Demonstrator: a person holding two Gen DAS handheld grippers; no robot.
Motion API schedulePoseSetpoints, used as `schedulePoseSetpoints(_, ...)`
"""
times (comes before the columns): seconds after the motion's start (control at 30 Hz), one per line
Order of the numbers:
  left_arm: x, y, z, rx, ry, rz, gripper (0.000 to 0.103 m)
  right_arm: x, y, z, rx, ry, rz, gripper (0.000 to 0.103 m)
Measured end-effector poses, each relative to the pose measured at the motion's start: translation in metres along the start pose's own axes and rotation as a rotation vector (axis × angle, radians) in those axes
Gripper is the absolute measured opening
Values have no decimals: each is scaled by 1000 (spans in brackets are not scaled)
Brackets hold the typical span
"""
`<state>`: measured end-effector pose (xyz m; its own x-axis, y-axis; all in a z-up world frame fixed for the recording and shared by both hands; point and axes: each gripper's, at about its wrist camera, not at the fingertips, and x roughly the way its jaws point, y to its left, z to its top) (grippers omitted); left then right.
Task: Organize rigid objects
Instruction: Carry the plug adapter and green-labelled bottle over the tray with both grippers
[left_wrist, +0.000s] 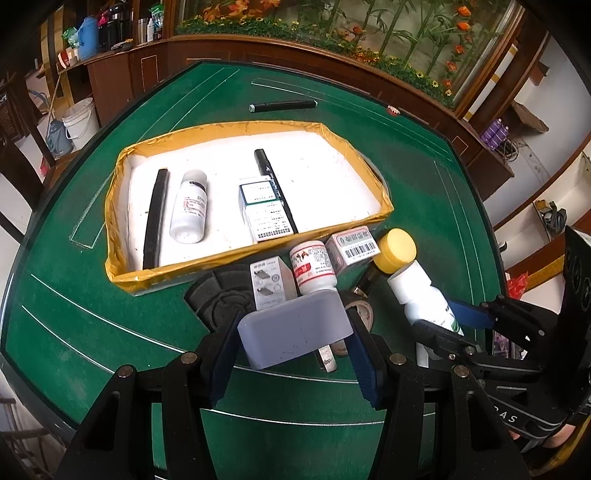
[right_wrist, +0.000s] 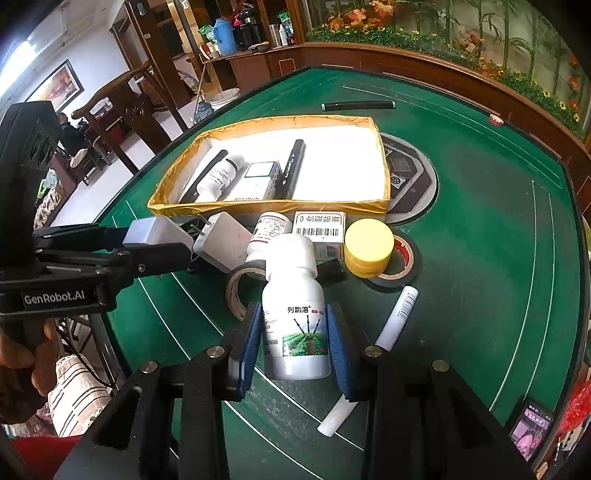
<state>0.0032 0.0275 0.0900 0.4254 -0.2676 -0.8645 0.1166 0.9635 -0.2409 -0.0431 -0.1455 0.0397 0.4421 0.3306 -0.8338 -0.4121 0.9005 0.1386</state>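
Matte black all over on the left gripper (left_wrist: 293, 356): angular linkage arms, round silver screw heads at the pivots, and flat blue ribbed pads (left_wrist: 221, 363) lining the fingers. Seen from the right wrist view, its side carries white "GenRobot.AI" lettering on the black body. The right gripper (right_wrist: 293, 345) matches it: black frame, silver screws, blue pads (right_wrist: 338, 350). A hand (right_wrist: 22, 373) wraps the left handle, with something red at the bottom left corner below it.

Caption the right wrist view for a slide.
Right hand-held gripper clamps a white labelled bottle before the yellow-taped box.
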Motion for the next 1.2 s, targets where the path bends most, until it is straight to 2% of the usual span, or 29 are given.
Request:
schedulePoseSetpoints(0.67,-4,7,21,3,-30,-5,59,0,2,5,-3,-3,-2,34)
schedulePoseSetpoints(0.9,-2,11,29,7,-35,-2,59,2,1,17,5,-9,-5,34)
schedulePoseSetpoints(1.2,7,31,49,-23,-41,10,59,5,-5,27,29,-24,-14,34)
